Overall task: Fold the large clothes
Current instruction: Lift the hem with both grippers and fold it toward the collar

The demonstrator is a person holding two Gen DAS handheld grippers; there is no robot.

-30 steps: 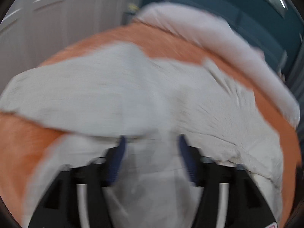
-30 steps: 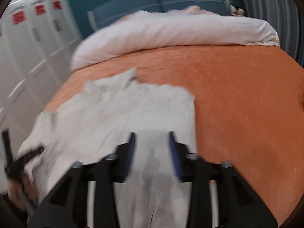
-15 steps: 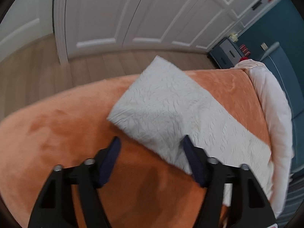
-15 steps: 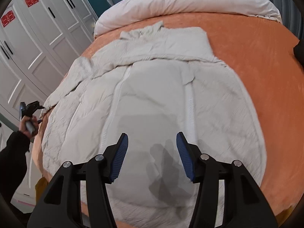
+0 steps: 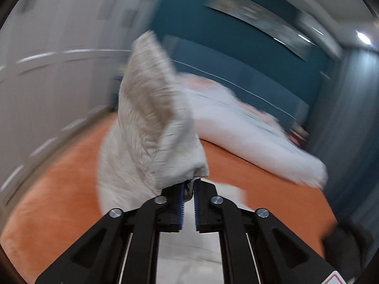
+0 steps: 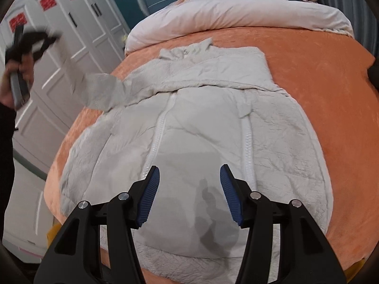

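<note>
Since half a second ago: your left gripper (image 5: 188, 190) has closed on the jacket's sleeve (image 5: 154, 127) and lifted it. Your right gripper (image 6: 188, 196): wide open, empty, above the hem. Jacket (image 6: 201, 130): flat on the orange bed (image 6: 319, 71). Beyond: white duvet (image 6: 236, 16).

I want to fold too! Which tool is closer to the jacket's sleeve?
Left. The left tool is pinching the sleeve, lifting it. The right tool hangs open above the jacket's hem.

Left tool (image 5: 188, 190): your jaws are clamped on the sleeve cuff.
Sleeve (image 5: 154, 127): pale grey, lifted above the bed, blurred.
Bed (image 5: 59, 189): orange cover beneath; white duvet (image 5: 248, 132) beyond.
</note>
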